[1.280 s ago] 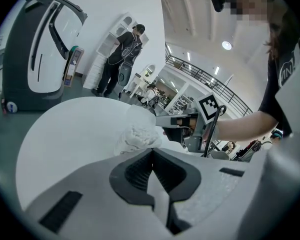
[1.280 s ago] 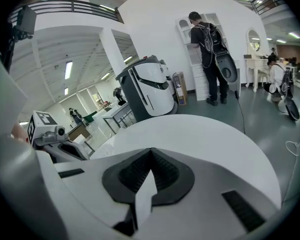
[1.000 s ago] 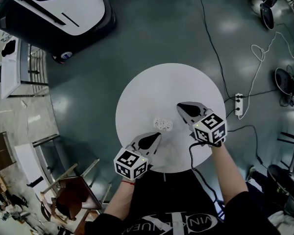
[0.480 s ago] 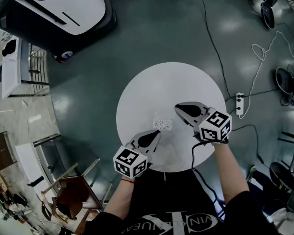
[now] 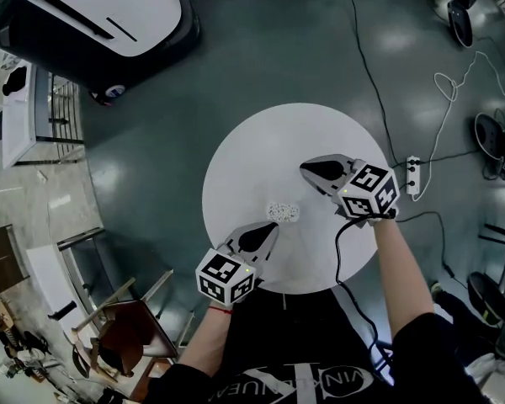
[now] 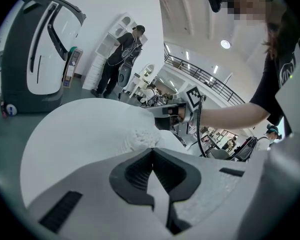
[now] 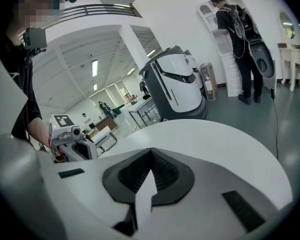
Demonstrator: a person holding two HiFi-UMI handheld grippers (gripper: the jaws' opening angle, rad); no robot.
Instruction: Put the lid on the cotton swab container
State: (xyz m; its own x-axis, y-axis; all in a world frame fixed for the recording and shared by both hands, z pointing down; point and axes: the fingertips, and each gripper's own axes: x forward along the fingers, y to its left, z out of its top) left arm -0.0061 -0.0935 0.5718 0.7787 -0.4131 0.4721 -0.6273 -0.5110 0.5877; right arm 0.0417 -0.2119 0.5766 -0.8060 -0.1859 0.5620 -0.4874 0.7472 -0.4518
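Observation:
The cotton swab container (image 5: 282,212) is a small clear tub full of white swabs, standing near the middle of the round white table (image 5: 261,146). In the left gripper view the cotton swab container (image 6: 140,138) sits just beyond the jaw tips. No separate lid can be made out in any view. My left gripper (image 5: 272,227) is shut and empty, pointing at the container from the near-left side. My right gripper (image 5: 305,168) is also shut and empty, hovering to the container's far right. The right gripper (image 7: 151,150) view shows bare tabletop ahead and the left gripper (image 7: 72,141) at the left.
A large grey and white machine (image 5: 101,23) stands on the floor at the far left. A power strip (image 5: 412,178) and cables (image 5: 442,99) lie right of the table. A chair (image 5: 126,326) is at the near left. A person (image 7: 240,29) stands by shelves in the background.
My right gripper has moved away from me across the table, a little farther from the container. The left gripper and the container have hardly moved.

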